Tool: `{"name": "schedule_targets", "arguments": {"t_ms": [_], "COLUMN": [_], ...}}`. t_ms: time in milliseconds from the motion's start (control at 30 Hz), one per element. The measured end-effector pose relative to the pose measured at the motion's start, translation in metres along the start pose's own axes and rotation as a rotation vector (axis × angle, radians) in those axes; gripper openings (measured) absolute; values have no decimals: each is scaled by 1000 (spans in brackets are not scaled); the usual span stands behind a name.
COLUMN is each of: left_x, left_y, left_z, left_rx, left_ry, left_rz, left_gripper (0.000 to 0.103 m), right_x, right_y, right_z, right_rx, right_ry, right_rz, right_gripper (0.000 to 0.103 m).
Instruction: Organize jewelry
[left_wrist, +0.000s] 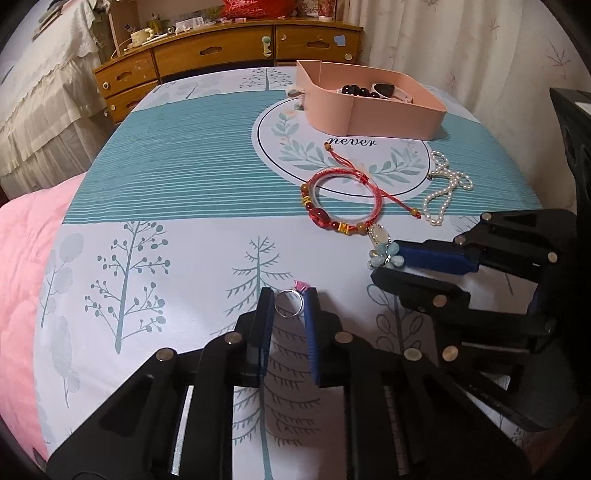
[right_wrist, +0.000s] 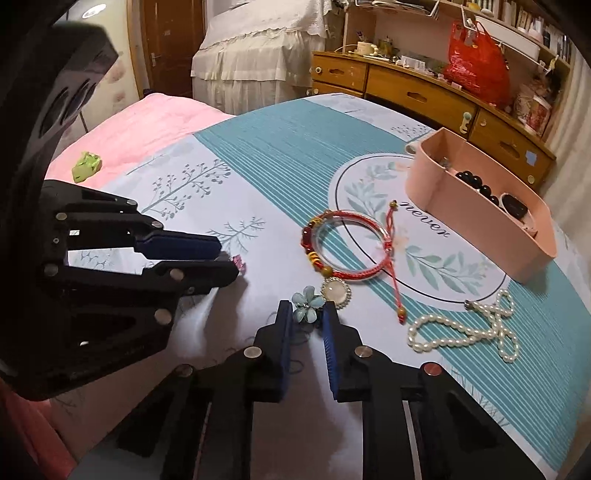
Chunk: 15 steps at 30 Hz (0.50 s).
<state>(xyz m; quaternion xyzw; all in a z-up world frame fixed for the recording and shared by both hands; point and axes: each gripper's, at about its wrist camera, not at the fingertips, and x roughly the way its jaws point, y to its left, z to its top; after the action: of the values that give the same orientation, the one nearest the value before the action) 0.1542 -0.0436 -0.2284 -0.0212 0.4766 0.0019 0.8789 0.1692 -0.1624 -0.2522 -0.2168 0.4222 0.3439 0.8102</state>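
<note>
— What have you got in your left gripper (left_wrist: 289, 303)?

— A silver ring (left_wrist: 288, 302) with a small pink stone. It sits right between my left fingertips, and the blue pads look closed against its band on both sides, with the stone poking out past the tips.

— And your right gripper (right_wrist: 306, 314)?

— Its jaws stand a little apart, straddling a pale blue flower brooch (right_wrist: 305, 306) lying on the bedspread (right_wrist: 258, 155). I can't tell whether the pads touch the petals. From my left camera the same gripper comes in from the right, its tips at that flower.

— What's just beyond it?

— A round white pendant (right_wrist: 334, 290) touches the flower's far side, and past that lies a red cord bracelet (right_wrist: 345, 245) with red and gold beads, wrapped around a clear bangle.

— Anything to the right?

— A pearl necklace (right_wrist: 467, 326) in loose loops, ahead and right of my right tips. Farther ahead sits the pink tray (right_wrist: 476, 225), holding dark beads and a white-framed black piece
</note>
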Motion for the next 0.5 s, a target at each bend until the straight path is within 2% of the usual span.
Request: {"name": "schedule_targets", "arguments": {"t_ms": [167,233,400,500], "left_x": [2,1,-2,0], "left_y": [4,6,15,17], "left_z": [4,10,32,38], "left_rx": [-17,-20,-77,-75], "left_ry": [10,22,34,59], "left_rz": [4,0,-31,-28], "left_gripper": [12,3,3,3], "right_x": [0,-7,-23,-33], "right_y": [-6,-7,-25,-43], "right_z": [8,11,34,47], "right_rx": [1,14,82,164], "right_ry": [-16,-31,-112,-159], "right_rz": [11,20,12,15], "right_gripper": [15,15,15,15]}}
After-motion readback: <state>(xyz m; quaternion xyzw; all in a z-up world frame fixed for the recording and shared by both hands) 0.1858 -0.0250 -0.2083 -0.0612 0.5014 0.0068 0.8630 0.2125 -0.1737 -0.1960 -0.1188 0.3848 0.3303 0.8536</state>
